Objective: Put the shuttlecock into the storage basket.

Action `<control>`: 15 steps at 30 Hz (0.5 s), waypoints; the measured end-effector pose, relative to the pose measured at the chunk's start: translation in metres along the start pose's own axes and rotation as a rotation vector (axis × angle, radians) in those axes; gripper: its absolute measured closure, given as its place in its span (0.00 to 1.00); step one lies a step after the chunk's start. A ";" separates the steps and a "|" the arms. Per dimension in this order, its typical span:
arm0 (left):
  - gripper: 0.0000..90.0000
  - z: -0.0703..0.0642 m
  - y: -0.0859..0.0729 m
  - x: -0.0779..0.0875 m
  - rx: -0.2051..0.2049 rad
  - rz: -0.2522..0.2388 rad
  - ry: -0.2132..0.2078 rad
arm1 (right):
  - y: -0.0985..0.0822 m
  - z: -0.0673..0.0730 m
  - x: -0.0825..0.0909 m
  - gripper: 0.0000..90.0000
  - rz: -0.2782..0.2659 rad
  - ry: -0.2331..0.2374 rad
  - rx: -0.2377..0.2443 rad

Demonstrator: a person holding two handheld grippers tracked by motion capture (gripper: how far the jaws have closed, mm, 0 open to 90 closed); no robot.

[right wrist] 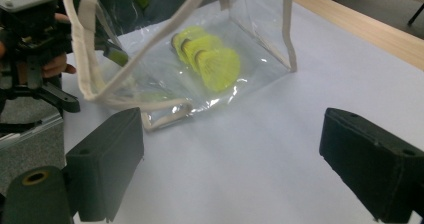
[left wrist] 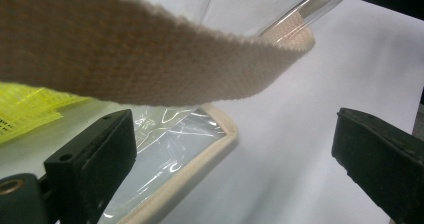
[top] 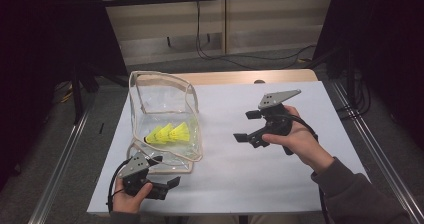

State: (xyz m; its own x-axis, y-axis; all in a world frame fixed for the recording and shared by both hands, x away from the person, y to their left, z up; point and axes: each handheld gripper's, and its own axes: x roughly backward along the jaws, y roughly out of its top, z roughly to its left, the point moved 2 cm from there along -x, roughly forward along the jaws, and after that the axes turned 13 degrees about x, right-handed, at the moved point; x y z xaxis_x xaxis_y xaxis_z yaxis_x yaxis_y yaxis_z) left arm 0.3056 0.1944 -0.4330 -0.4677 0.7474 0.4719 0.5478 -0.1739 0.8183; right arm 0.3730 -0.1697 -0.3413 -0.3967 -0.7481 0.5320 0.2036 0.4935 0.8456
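Note:
A clear plastic bag [top: 150, 96] with beige trim stands open at the left of the white table [top: 280, 174]. Three yellow shuttlecocks [top: 169, 133] lie nested in a row on its bottom. My left gripper [top: 165, 171] is at the bag's near corner, open, with nothing between its jaws. In the left gripper view [left wrist: 235, 159], the beige strap [left wrist: 150, 59] hangs close above and the bag's clear flap [left wrist: 180, 144] lies below. My right gripper [top: 246, 126] is open and empty, right of the bag, pointing at it. The right gripper view [right wrist: 230, 164] shows the bag [right wrist: 260, 39], the shuttlecocks [right wrist: 210, 59] and the left gripper [right wrist: 30, 49].
The table's wooden back edge [top: 240, 77] shows beyond the white sheet. Metal rails [top: 372, 149] run along both sides. Cables [top: 250, 59] lie on the floor behind. Bare white surface spreads between and in front of the two grippers.

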 end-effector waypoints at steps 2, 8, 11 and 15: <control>0.05 0.000 0.000 0.000 0.000 -0.002 -0.002 | -0.005 -0.001 0.001 0.11 0.007 -0.008 -0.002; 0.05 0.000 0.000 0.000 0.000 0.002 -0.001 | -0.020 -0.005 0.005 0.10 0.016 -0.026 -0.005; 0.05 0.000 0.000 0.000 0.000 0.003 0.001 | -0.027 -0.006 0.007 0.10 0.009 -0.027 -0.019; 0.05 0.000 0.000 0.001 -0.002 -0.002 0.002 | -0.034 -0.008 0.009 0.10 0.007 -0.045 -0.019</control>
State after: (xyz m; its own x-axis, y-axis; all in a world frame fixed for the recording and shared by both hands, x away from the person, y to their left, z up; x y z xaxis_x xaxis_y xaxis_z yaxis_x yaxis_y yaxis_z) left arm 0.3055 0.1951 -0.4329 -0.4703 0.7467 0.4704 0.5450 -0.1735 0.8203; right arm 0.3695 -0.1964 -0.3652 -0.4346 -0.7239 0.5358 0.2233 0.4897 0.8428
